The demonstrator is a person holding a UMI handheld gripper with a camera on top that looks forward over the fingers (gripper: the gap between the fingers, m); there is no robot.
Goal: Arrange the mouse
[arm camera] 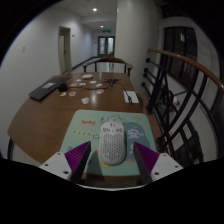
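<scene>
Between the fingers: the mouse (113, 141) is sitting, a white one with a perforated shell, its length running away from the camera.
Mouse support: it is resting on a pale teal mouse mat (92, 136) with printed markings, near the table's close edge.
Gripper (113, 163): its jaws are standing open, one purple pad (78, 158) flanking the mouse on the left and the other on the right, with a sliver of gap showing at each side (so the fingers are about it, not pressing it).
Table (60, 112): a long wooden surface is stretching away beyond the mat.
Farther along the table: a dark flat object (43, 91), perhaps a laptop, is lying at the left edge; several small light items (90, 86) are sitting mid-table, too small to identify; a white slip (131, 97) is lying towards the right.
Right of the table: a dark railing (180, 95) is running alongside.
Beyond: white walls and a doorway (105, 45) are showing at the far end.
</scene>
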